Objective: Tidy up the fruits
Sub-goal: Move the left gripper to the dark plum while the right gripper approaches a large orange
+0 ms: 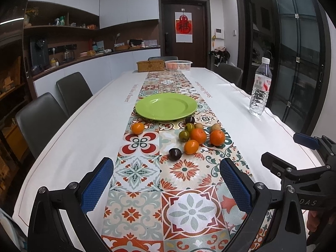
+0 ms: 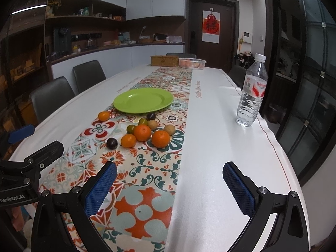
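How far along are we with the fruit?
Nothing done: the green plate is bare. Nothing in hand: the left gripper and right gripper are open, short of the fruit. All fruit, like the lone orange and dark plum, sits on the runner.

A long counter point(image 1: 220, 96) runs up the middle of the frame, covered in white cloth with a patterned runner point(image 1: 147, 180) down its centre. A green plate point(image 1: 166, 106) sits bare at mid-frame. Just below it lies a cluster of fruit point(image 1: 197, 135): oranges, green ones, brownish ones and a dark plum point(image 1: 175, 154) nearest the camera. One orange point(image 1: 137, 128) lies apart, left of the cluster. A water bottle point(image 1: 260, 87) stands at the right. The left gripper point(image 1: 167, 187) fills the lower frame, jaws spread wide with nothing between them. The right gripper point(image 1: 294, 153) shows at the lower right edge.
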